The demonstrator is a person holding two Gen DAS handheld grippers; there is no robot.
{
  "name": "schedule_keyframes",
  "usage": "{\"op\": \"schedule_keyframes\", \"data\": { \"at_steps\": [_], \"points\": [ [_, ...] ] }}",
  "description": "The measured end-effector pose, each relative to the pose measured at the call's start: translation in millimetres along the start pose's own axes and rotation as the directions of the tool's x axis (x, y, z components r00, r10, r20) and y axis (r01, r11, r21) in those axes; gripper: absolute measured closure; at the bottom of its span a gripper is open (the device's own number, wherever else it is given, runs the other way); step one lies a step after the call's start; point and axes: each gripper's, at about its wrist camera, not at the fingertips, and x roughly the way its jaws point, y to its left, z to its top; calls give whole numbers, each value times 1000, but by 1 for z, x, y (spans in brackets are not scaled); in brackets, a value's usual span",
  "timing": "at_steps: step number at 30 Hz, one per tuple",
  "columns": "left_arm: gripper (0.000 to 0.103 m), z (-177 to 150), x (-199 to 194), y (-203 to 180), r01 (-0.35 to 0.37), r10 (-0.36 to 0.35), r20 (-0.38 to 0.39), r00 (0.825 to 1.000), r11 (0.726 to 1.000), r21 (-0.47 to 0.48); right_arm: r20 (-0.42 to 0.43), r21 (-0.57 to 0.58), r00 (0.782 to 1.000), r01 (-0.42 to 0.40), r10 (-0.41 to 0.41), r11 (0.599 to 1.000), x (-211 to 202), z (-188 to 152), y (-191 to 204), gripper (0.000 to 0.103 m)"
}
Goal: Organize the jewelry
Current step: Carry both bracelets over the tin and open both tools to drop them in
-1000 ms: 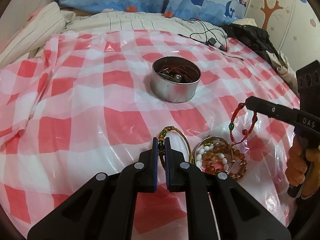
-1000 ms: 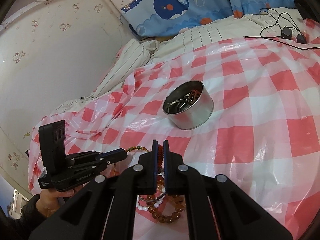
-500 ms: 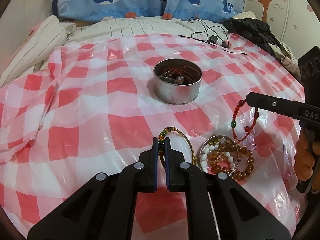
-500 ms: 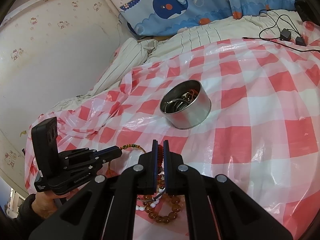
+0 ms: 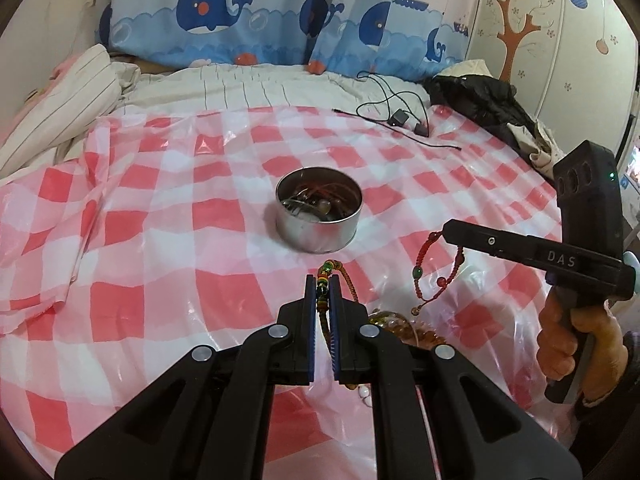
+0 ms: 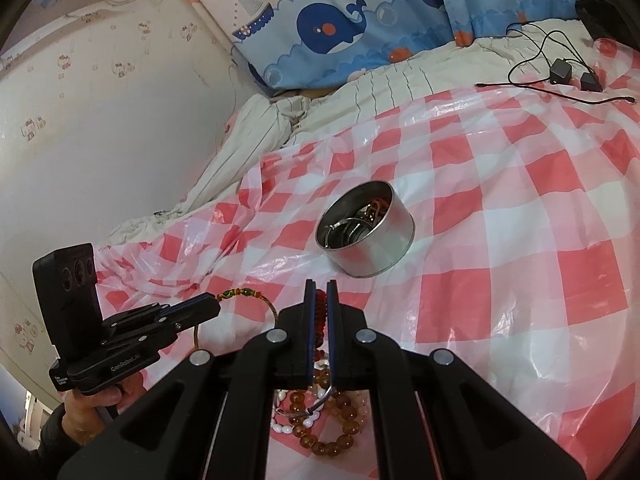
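Note:
My left gripper (image 5: 321,282) is shut on a braided green, yellow and red bracelet (image 5: 325,276), held above the checked cloth; it also shows in the right wrist view (image 6: 244,293). My right gripper (image 6: 320,286) is shut on a red cord bracelet (image 5: 430,276) with a green bead, which hangs from its tip (image 5: 450,229). A round metal tin (image 5: 319,216) with several pieces inside stands ahead of both grippers; it also shows in the right wrist view (image 6: 365,236). A pile of amber and white bead bracelets (image 6: 320,420) lies on the cloth below the grippers.
The red-and-white checked plastic sheet (image 5: 168,264) covers a bed. A black charger and cable (image 5: 400,118) lie at the far edge. A dark jacket (image 5: 484,104) is at the back right. Whale-print pillows (image 5: 248,20) and a striped blanket (image 5: 76,92) lie behind.
Both grippers have lifted with their bracelets and moved nearer the tin. The bead pile now sits lower in the views, partly hidden under the left gripper.

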Motion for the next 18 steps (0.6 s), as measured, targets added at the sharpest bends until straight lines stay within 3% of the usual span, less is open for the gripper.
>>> {"op": "schedule_keyframes", "data": {
  "at_steps": [18],
  "points": [
    [98,-2,4,1,2,-2,-10,1000,1000,-3,-4,0,1000,0,0,1000,0,0,1,97]
  ]
}}
